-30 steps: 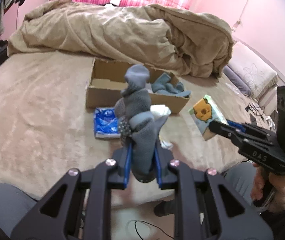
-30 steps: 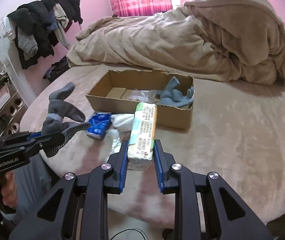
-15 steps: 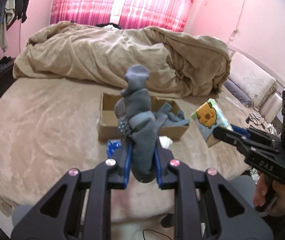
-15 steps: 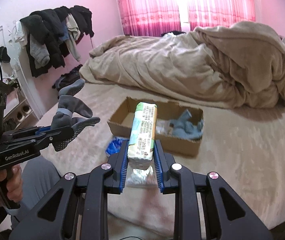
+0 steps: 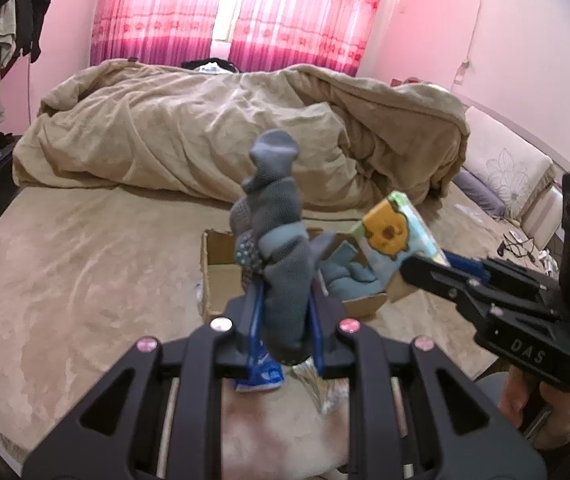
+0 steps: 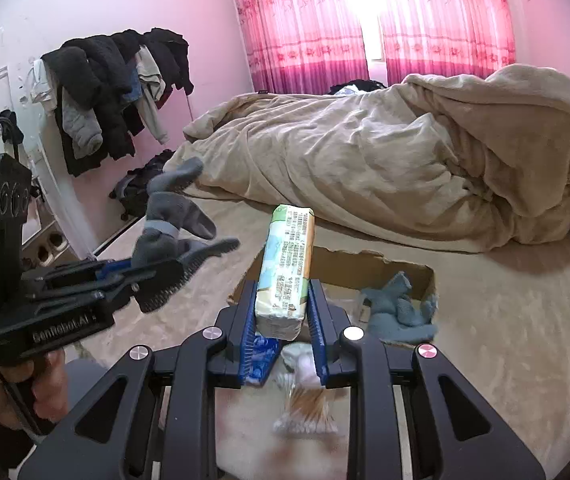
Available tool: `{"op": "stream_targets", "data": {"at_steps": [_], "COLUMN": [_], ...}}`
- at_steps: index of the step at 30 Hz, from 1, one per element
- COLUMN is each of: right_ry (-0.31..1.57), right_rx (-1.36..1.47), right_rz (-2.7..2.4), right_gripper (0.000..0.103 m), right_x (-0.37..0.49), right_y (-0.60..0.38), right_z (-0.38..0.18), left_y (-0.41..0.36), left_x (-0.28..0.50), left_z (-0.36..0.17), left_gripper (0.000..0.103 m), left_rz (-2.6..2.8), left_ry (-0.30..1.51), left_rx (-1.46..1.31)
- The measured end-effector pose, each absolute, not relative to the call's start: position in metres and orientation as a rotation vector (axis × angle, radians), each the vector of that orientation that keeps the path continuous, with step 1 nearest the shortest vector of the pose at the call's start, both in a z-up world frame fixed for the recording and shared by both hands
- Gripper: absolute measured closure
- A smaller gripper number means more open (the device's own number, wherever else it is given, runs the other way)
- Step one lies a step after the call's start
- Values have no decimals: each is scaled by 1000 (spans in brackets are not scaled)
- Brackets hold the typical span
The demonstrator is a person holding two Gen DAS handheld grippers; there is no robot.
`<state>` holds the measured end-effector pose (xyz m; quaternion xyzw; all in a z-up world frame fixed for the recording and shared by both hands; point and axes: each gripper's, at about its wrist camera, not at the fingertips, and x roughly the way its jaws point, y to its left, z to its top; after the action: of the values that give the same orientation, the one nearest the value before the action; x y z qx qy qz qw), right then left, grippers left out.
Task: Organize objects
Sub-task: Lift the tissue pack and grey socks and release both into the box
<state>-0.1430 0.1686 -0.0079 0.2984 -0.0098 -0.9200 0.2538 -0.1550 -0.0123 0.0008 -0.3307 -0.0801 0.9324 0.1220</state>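
My left gripper (image 5: 284, 300) is shut on a bundle of grey socks (image 5: 281, 236) that stands up between its blue pads. My right gripper (image 6: 284, 300) is shut on a tissue pack (image 6: 287, 268) with a cartoon face, also seen end-on in the left wrist view (image 5: 395, 236). Both are held in the air above the near side of the bed. Below and beyond them lies an open cardboard box (image 6: 369, 262) with a blue cloth (image 6: 399, 312) inside. In the right wrist view the left gripper (image 6: 173, 276) with the socks (image 6: 173, 220) is at the left.
A blue packet (image 5: 263, 372) and a clear bag of cotton swabs (image 6: 305, 404) lie on the beige bedspread (image 5: 85, 272) beneath the grippers. A bunched tan duvet (image 5: 225, 140) fills the bed's far side. Clothes hang on a rack (image 6: 113, 92) by the pink wall. Pillows (image 5: 505, 164) sit far right.
Both grippers have risen and drawn back from the bed, each keeping its load. The box and the items on the bedspread now sit lower and smaller in both views.
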Motion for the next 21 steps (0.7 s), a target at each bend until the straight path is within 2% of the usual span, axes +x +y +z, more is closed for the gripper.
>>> {"op": "stream_targets", "data": {"at_steps": [8,17,21], "right_ry": [-16,-37,-31], "right_rx": [836,920,959], "right_rz": [-2491,-2459,-2446], "right_gripper": [78,78,78], "right_x": [-183,-226,-238], "right_y": [149,135,130], "right_z": [-24,-62,-81], "left_y": [-16,-13,-16], "left_x": [-208,-270,-287], "left_z": [-33,-96,-112], "left_gripper": [83,83,75], "left_rz": [2679,2579,2536], "left_ry": [-240,-170,-151], "left_rx": [-1042,-1230,-1339]}}
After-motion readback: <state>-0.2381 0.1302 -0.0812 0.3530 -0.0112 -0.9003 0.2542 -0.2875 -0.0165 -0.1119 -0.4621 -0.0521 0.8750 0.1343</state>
